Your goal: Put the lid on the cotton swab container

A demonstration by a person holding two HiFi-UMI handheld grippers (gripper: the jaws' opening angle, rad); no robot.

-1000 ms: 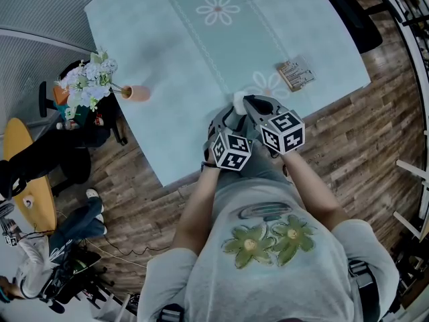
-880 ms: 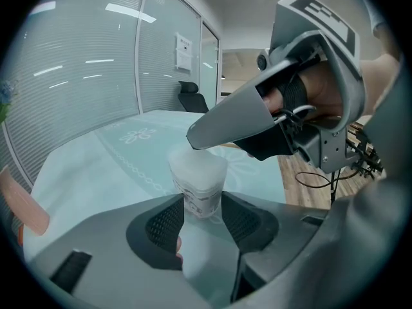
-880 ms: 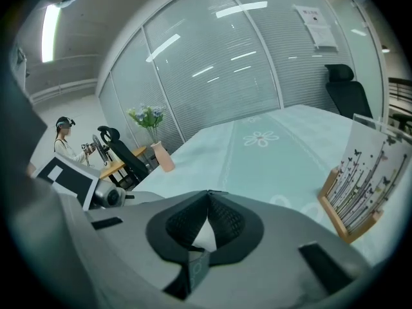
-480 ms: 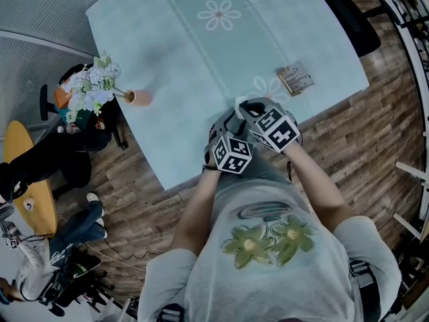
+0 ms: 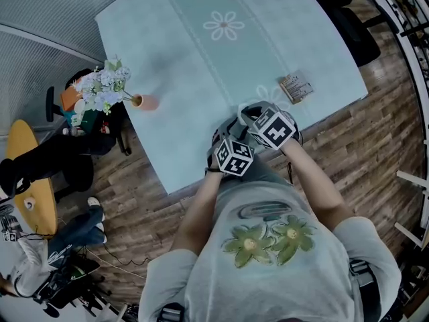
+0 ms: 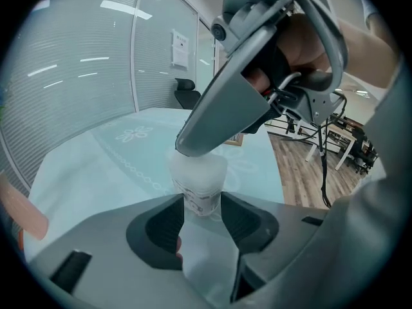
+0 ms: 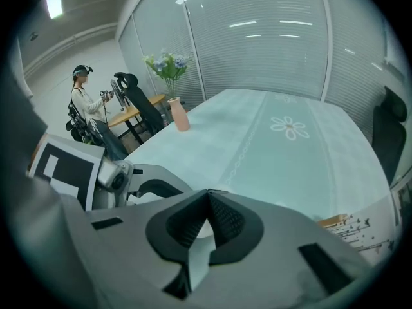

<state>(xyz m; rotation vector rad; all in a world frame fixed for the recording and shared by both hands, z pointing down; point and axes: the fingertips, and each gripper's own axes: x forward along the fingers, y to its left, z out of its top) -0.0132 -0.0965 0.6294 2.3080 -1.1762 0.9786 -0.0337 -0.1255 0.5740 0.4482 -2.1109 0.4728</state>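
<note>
The cotton swab container [image 6: 199, 190], a translucent white tub, stands between the pads of my left gripper [image 6: 199, 206], which press on its sides. A wider white lid [image 6: 198, 166] sits on its top. My right gripper [image 6: 188, 148] is shut, and its closed tips rest on that lid from above. In the right gripper view the shut tips [image 7: 207, 195] meet over a white patch of the lid [image 7: 201, 232]. In the head view both grippers, left [image 5: 231, 131] and right [image 5: 245, 113], crowd together near the table's front edge and hide the container.
A pink vase [image 5: 145, 102] with flowers [image 5: 100, 89] stands at the table's left edge [image 5: 134, 139]. A small printed packet [image 5: 295, 86] lies right of the grippers. A person [image 7: 84, 105] stands by chairs beyond the table; an office chair [image 7: 386, 124] is at the right.
My right gripper has swung left and down onto the top of the container, covering the white top that showed before. The left gripper has stayed put.
</note>
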